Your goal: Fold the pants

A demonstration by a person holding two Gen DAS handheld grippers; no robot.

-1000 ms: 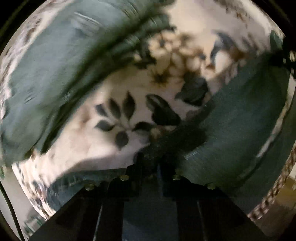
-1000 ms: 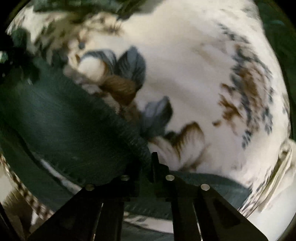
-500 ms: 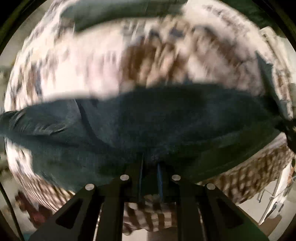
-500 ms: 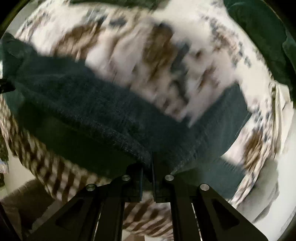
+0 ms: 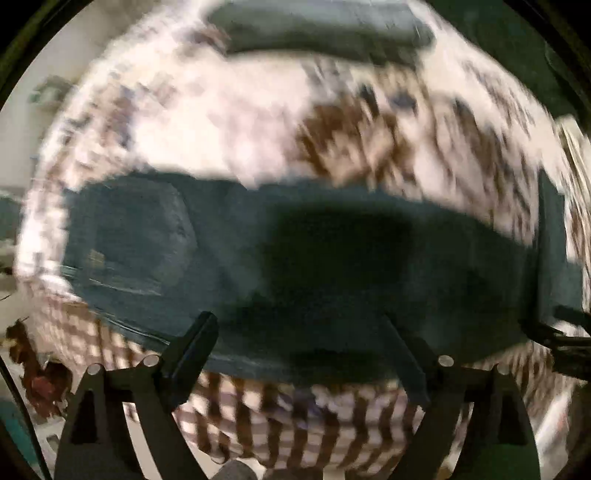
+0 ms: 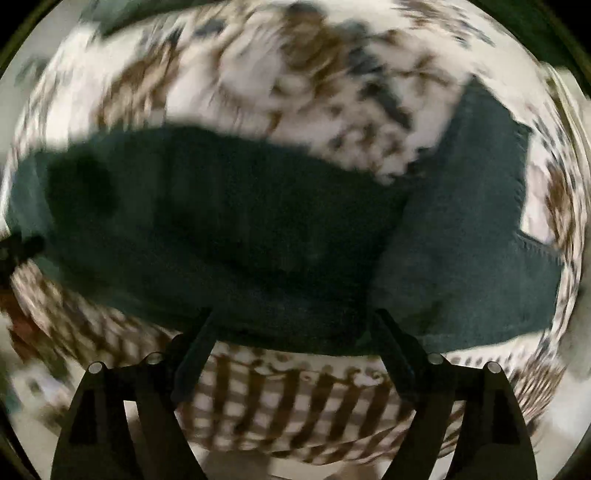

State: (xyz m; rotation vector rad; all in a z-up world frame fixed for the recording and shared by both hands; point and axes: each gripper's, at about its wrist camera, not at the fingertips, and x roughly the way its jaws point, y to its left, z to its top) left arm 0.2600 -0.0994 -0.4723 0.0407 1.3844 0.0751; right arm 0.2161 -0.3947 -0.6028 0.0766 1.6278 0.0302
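While the left wrist view is smeared by motion blur, the left tool [image 5: 301, 354] shows its two black fingers spread wide with nothing between them, poised at the near edge of the pants [image 5: 332, 266]. The pants are dark teal denim, lying as a broad band across a bed covered by a floral bedspread [image 5: 229, 122], white with brown and grey-blue blooms. A back pocket [image 5: 140, 229] with pale stitching shows on the left part of the denim. At the bed's near edge a brown and white checked border [image 5: 280, 417] hangs down. Another dark green cloth [image 5: 317, 26] lies blurred at the far side of the bed. The right tool [image 5: 565, 339] appears at the right rim, dark and indistinct. In the right wrist view, the right tool [image 6: 293, 349] likewise stands wide apart and holds nothing, just at the near hem of the pants [image 6: 229, 229]. The denim runs across the bedspread [image 6: 295, 74], with a lighter, thicker portion [image 6: 469, 236] bending up toward the right. The checked border [image 6: 295, 398] shows below between the fingers. The left tool [image 6: 16, 247] is a dark blur at the left rim.
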